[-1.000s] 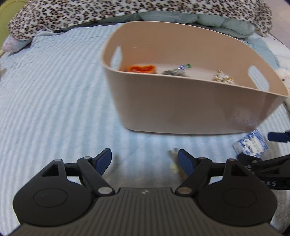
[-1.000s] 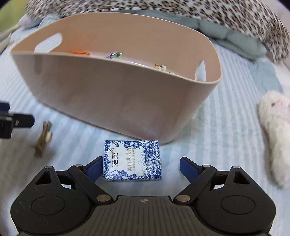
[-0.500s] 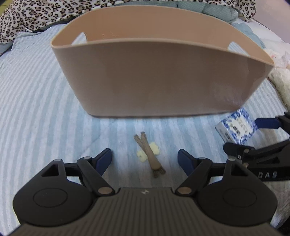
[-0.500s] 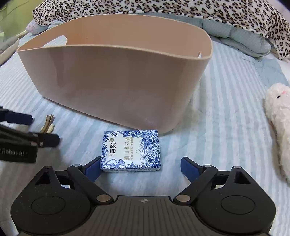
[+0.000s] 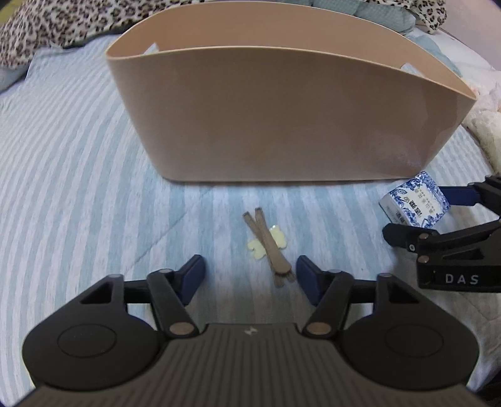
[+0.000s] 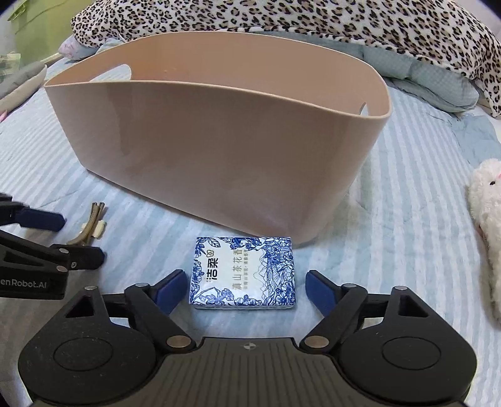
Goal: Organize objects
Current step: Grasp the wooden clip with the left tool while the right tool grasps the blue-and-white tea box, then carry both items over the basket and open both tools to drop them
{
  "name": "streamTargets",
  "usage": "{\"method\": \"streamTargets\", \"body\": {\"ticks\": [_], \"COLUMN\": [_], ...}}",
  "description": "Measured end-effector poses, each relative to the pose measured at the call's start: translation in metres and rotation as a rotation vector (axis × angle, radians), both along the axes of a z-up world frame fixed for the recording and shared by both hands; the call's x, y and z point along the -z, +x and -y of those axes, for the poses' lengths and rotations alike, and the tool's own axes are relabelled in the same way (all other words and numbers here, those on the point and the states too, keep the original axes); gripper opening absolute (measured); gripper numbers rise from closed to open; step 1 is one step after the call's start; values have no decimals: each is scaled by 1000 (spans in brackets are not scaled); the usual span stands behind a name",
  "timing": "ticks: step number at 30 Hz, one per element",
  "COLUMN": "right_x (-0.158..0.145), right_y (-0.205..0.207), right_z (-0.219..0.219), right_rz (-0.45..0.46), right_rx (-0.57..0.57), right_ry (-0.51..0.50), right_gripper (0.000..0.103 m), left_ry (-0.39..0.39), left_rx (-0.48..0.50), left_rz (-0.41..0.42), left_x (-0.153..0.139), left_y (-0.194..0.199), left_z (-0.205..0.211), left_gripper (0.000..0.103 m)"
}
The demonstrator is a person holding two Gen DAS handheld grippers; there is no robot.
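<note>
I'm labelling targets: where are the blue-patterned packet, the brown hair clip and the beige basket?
blue-patterned packet (image 6: 242,270), right wrist view, middle of its printed top face.
brown hair clip (image 5: 267,242), left wrist view, midway along its prongs.
beige basket (image 6: 219,150), right wrist view, near outer wall.

The storage bin (image 6: 219,150) is a plain pinkish beige. The bedspread (image 5: 78,156) beneath it carries pale blue and white stripes. The tissue pack (image 6: 242,270) is white with a blue floral print and dark characters. The hair clip (image 5: 267,247) is brown, lying on a pale yellow piece. Each tool, left (image 5: 249,272) and right (image 6: 244,288), is black with blue pads. The blanket (image 6: 313,18) is leopard-spotted in black, tan and white. The plush toy (image 6: 487,219) is cream white.
</note>
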State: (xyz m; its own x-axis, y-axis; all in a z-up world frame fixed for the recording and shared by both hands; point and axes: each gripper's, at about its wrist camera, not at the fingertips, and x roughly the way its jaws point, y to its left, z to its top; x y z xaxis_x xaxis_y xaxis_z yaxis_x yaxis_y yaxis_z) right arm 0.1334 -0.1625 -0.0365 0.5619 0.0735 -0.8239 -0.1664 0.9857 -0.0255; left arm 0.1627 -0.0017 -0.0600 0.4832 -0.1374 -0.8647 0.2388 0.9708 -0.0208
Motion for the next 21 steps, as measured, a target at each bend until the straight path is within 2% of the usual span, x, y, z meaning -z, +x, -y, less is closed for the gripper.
{"method": "streamTargets", "body": {"ticks": [4,8,12,21], "right_x": [-3,-3,-2,-8], "right_y": [-2,-5,-2,-1], "right_z": [2,1,3,3], "right_rz": [3,9,12,13], "right_rx": [-2,0,-4,-36], "right_ry": [3,7,10,34], "right_gripper": [76,70,61,60], "left_ry": [-1,-15,-10,-38], "left_rx": [3,14,38,64], "left_rz": [-7,-7,10,35], "left_x": [-1,-4,-3,-14], "left_y": [-1,-1,-3,-6], "left_z": [-4,-8,-8,-8], "left_gripper": [44,18,15,15]}}
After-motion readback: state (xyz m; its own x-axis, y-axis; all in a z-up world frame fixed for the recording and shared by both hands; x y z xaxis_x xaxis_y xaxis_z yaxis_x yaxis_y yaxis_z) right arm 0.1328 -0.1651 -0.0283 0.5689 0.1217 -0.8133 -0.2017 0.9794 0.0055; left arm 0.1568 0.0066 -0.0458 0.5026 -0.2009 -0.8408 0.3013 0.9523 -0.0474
